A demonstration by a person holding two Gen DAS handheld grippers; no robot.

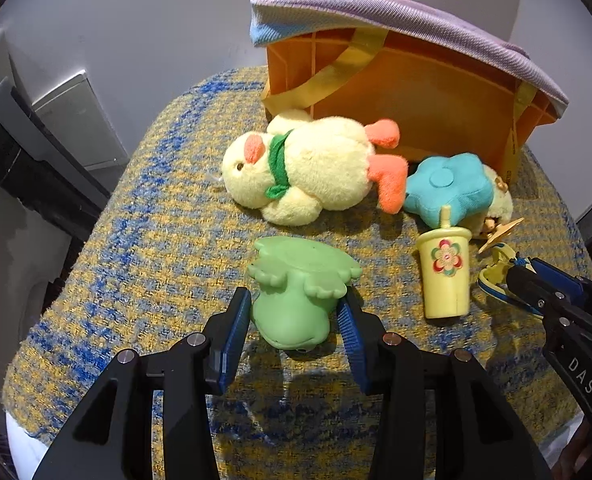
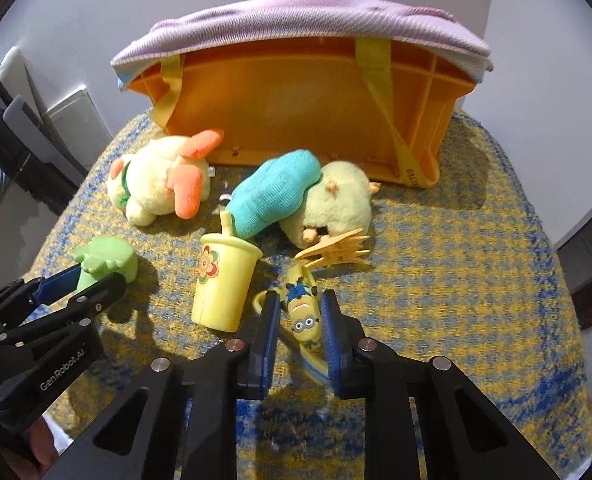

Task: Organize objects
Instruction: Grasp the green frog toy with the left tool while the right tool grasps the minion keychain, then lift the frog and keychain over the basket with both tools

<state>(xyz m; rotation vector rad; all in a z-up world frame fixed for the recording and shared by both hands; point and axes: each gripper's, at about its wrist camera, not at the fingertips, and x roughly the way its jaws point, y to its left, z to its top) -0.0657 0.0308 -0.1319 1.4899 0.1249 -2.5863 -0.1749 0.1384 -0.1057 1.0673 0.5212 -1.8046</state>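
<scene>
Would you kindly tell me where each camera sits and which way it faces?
Left wrist: rides the left hand-held gripper, looking forward at the green toy between its fingers; the right hand-held gripper enters from the right.
Right wrist: rides the right hand-held gripper, facing the minion toy between its fingers; the left hand-held gripper shows at left.
Shared: yellow cup, plush duck, orange bin, woven cloth.

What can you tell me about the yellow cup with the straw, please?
The yellow cup looks like smooth plastic, tapered, with a rimmed lid, a short straw and a flower printed on its side. It stands slightly tilted on the woven blue-and-yellow cloth, beside the right tool; whether they touch is unclear.
</scene>
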